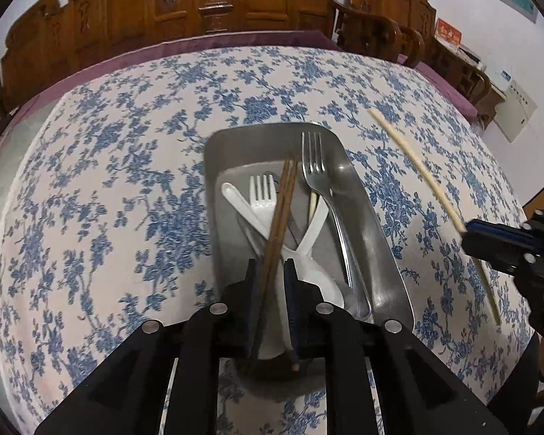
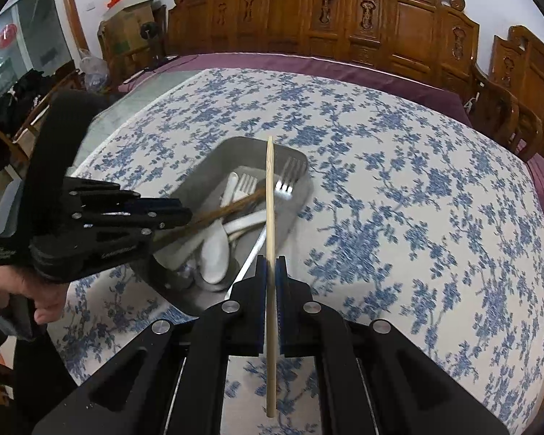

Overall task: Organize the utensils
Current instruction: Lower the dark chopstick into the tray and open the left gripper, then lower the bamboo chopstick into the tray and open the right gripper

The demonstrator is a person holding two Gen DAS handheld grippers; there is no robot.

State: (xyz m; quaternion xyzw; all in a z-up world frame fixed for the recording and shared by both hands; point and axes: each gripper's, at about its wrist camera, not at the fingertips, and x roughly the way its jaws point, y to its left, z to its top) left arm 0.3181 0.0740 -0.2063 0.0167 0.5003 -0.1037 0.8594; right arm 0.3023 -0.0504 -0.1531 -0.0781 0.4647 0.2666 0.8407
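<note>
**Steel tray loading: brown pair let go, pale stick next**

Brown chopsticks (image 1: 281,210) lie between the pads of the left gripper (image 1: 272,272). The jaws stand slightly apart with a gap on either side, so I read the pair as released rather than pinched. Their far tips rest inside the tray (image 1: 377,239) and their near ends hang over its near rim.

Judgement: the left tool should back straight out along the sticks, because any sideways drag could flick the overhanging ends off the rim.

The right gripper (image 2: 271,272) is clenched on a single pale chopstick (image 2: 270,217), gripped near mid-length. It is held over the floral tablecloth (image 1: 108,181), just beside the tray's right wall, with the tip over the tray's far end.

Judgement: swing it in parallel to the tray's long side, lower it until the tip is down among the forks, and only then let go. Wait until the left tool has left the opening.

Tray contents, left to right, from the left wrist view:
- white plastic utensil (image 1: 232,192), type unclear
- white plastic fork (image 1: 261,195), tines to the far end
- brown chopsticks, crossing over the white pieces
- short pale length (image 1: 312,204), possibly the mate of the held stick; cannot confirm
- white spoon (image 1: 322,282), bowl at the near end
- metal fork (image 1: 317,174) along the right wall, tines far

No dividers are visible, and everything is piled in one compartment. I see no loose utensil lying on the cloth.
</note>
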